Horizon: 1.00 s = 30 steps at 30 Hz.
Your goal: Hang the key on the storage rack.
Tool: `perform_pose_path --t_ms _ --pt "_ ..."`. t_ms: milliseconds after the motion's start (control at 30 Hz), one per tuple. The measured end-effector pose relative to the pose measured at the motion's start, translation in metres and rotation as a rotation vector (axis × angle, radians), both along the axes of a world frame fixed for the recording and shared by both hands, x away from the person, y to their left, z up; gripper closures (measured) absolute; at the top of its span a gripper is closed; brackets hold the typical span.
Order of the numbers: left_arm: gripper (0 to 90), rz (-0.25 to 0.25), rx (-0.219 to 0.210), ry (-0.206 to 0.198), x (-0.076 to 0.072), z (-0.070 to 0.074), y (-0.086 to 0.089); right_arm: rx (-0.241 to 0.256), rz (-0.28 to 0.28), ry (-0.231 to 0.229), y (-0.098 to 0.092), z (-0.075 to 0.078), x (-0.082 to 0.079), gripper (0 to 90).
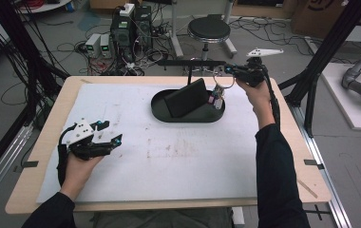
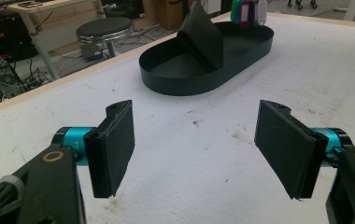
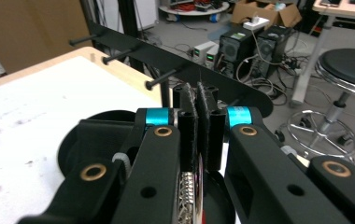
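**Keys up at the rack: a steady line to the peg**

While the left gripper [image 1: 103,137] waits low over the worktop [image 1: 169,156], well short of the black tray [image 1: 188,114] and with its jaws spread wide on nothing, all the action is beyond the tray's far right end. There the right gripper [image 1: 233,71] is lifted above the tray rim, jaws pressed tight together on a key ring [image 1: 223,81]; the bunch of keys and coloured tags [image 1: 215,99] dangles below it, just over the tray's right end. In the right gripper view the pads are closed on the metal ring [image 3: 189,189], and dead ahead, just behind the tray, stands a black peg rack [image 3: 203,77] with pegs jutting toward the camera.

The step in hand looks like hooking the ring onto a peg [image 3: 159,80]. To do it well, keep the squeeze firm, because a thin ring can twist between flat pads. Let the swinging tags settle first. Line the ring's open loop square to the peg tip, come in level, then slide along the peg before loosening the grip. The slanted black panel [image 1: 186,97] standing in the tray sits just beside the hanging bunch, so lift clear of it. The left gripper is best kept where it is, away from the tray.
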<state>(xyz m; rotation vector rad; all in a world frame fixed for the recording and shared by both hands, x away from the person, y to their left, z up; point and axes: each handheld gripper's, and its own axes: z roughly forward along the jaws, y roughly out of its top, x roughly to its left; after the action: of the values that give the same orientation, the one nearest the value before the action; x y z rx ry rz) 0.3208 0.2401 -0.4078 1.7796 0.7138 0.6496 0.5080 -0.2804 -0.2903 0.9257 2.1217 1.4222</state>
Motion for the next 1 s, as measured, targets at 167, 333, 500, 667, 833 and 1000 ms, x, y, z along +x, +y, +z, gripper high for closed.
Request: perform_pose_path --t_ms 167,333,500,667,833,1000 --pt "28.8 0.002 -0.003 0.002 -0.001 -0.001 0.001 0.002 -0.015 0.004 0.001 -0.006 0.005 87.9" --pt "28.8 0.004 -0.002 0.002 -0.002 -0.001 0.002 0.005 -0.03 0.01 0.001 -0.01 0.01 87.9" --pt "28.8 0.005 0.001 0.005 -0.002 -0.002 0.003 0.008 -0.035 0.024 -0.001 -0.014 0.014 87.9" --pt "28.8 0.008 -0.001 0.005 -0.003 -0.002 0.004 0.012 -0.041 0.031 -0.002 -0.017 0.016 87.9" --pt "28.8 0.009 -0.001 0.007 -0.003 -0.003 0.006 0.015 -0.049 0.033 -0.002 -0.019 0.019 87.8" --pt "28.8 0.011 -0.001 0.007 -0.004 -0.003 0.007 0.025 -0.047 0.037 -0.003 -0.021 0.021 87.8"
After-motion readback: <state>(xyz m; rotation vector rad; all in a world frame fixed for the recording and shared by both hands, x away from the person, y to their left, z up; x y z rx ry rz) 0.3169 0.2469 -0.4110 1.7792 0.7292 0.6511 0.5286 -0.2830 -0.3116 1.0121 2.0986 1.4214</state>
